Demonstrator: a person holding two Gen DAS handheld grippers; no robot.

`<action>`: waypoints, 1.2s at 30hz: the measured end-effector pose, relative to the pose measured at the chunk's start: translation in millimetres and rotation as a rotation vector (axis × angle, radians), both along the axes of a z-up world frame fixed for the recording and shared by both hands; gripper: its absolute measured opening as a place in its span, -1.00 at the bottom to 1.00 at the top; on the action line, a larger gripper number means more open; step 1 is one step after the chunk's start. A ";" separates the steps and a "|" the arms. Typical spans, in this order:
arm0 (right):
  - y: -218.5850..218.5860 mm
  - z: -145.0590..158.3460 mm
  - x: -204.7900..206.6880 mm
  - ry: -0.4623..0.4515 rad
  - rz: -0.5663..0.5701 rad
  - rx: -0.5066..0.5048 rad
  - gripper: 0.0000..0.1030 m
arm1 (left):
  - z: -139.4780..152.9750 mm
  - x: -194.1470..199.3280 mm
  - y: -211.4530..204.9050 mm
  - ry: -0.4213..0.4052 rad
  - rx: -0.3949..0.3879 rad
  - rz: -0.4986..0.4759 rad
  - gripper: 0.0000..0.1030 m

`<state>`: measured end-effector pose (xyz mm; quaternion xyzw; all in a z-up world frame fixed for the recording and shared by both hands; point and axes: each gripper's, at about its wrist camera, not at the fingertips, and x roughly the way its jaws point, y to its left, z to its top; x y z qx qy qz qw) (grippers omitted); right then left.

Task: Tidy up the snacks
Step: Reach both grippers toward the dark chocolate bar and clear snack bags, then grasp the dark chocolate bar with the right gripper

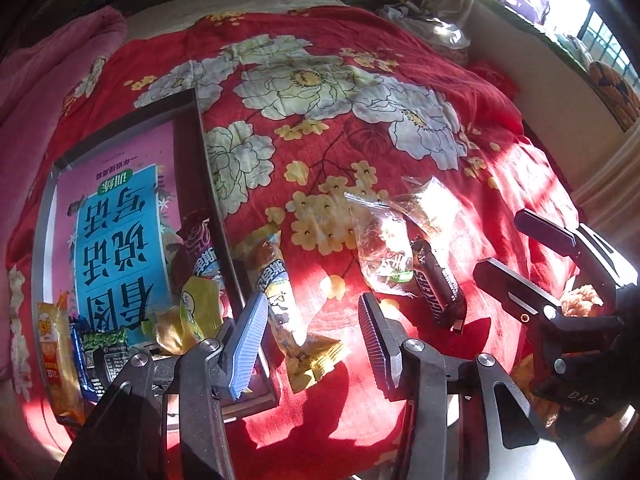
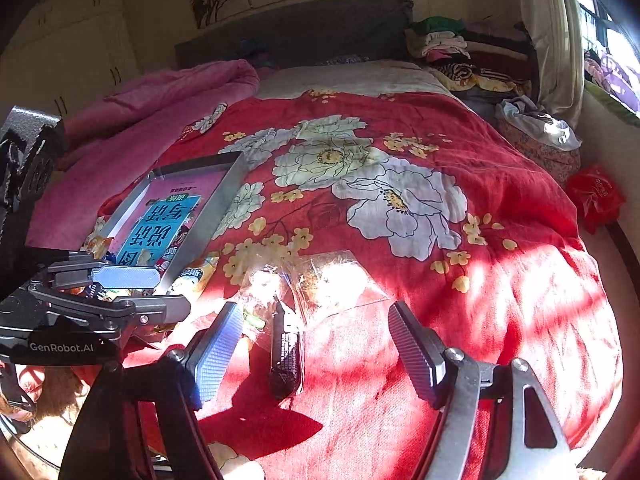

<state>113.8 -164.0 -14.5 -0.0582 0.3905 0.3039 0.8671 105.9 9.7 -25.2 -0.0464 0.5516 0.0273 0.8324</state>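
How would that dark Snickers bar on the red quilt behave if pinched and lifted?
The Snickers bar looks short and solid, so probably stiff rather than floppy. Its glossy wrapper may be slippery between pads. Lying flat on the soft quilt, it seems unlikely to roll.

On the red floral bedspread [image 2: 400, 152], a dark candy bar [image 2: 285, 356] lies between the right gripper's [image 2: 320, 344] open jaws, untouched. Beyond the bar lie clear snack bags [image 2: 336, 280]; left of it, the tray [image 2: 236, 196].

wrist views, close, angled down, sharing bedspread [image 1: 360, 92]
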 end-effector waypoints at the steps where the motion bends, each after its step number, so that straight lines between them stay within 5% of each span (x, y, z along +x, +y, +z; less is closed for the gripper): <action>1: -0.2 -1.0 1.1 0.005 0.000 0.000 0.45 | -2.2 2.9 1.1 0.012 0.007 0.001 -0.09; 13: 9.9 -25.9 7.9 0.096 0.028 -0.060 0.44 | -18.1 32.8 -7.0 0.118 0.188 -0.018 -0.24; 19: 20.9 -41.8 7.5 0.146 0.079 -0.106 -0.03 | -35.4 44.9 -19.9 0.187 0.293 -0.031 -0.24; 29: 31.3 -53.1 12.0 0.152 0.106 -0.142 -0.13 | -46.4 54.4 -24.4 0.165 0.315 -0.010 -0.27; 34: 31.6 -56.2 18.8 0.159 0.103 -0.138 -0.28 | -41.6 50.8 -22.7 0.105 0.322 -0.020 -0.70; 36: 27.3 -55.6 22.4 0.182 0.098 -0.104 -0.38 | -36.5 46.8 -16.8 0.092 0.274 -0.015 -0.71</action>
